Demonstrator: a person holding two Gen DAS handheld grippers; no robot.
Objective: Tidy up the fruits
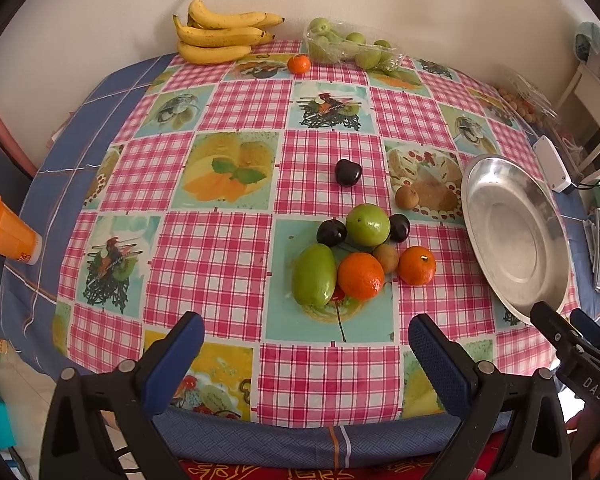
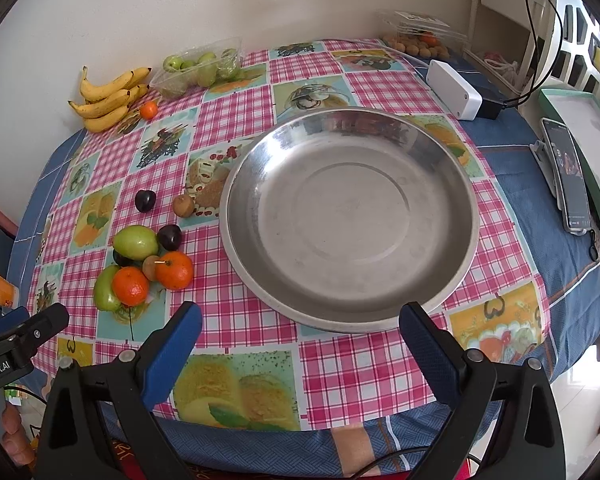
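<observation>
At the bottom of the left wrist view the left gripper (image 1: 306, 336) hangs over the near edge of the table, jaws wide with nothing between them. In the right wrist view the right gripper (image 2: 300, 326) sits the same way at the bottom of the frame, jaws spread wide and empty, just short of the near rim of the steel bowl (image 2: 452, 280), which fills the centre of that frame and holds nothing.

Just past the left gripper, in the lower middle of the left view, the fruits lie in a tight cluster on the checked tablecloth (image 1: 204, 256): a long green fruit (image 1: 314, 275) touching an orange (image 1: 361, 276), a small brown fruit (image 1: 387, 258), a second orange (image 1: 417, 265), then a round green fruit (image 1: 368, 224) flanked by two dark plums (image 1: 331, 233). Slightly farther, a third plum (image 1: 348, 173) and another brown fruit (image 1: 406, 197) lie apart.

Along the wall at the top, bananas (image 1: 220, 34), a small orange (image 1: 298, 64) and a clear tray of green fruit (image 1: 352, 46)
</observation>
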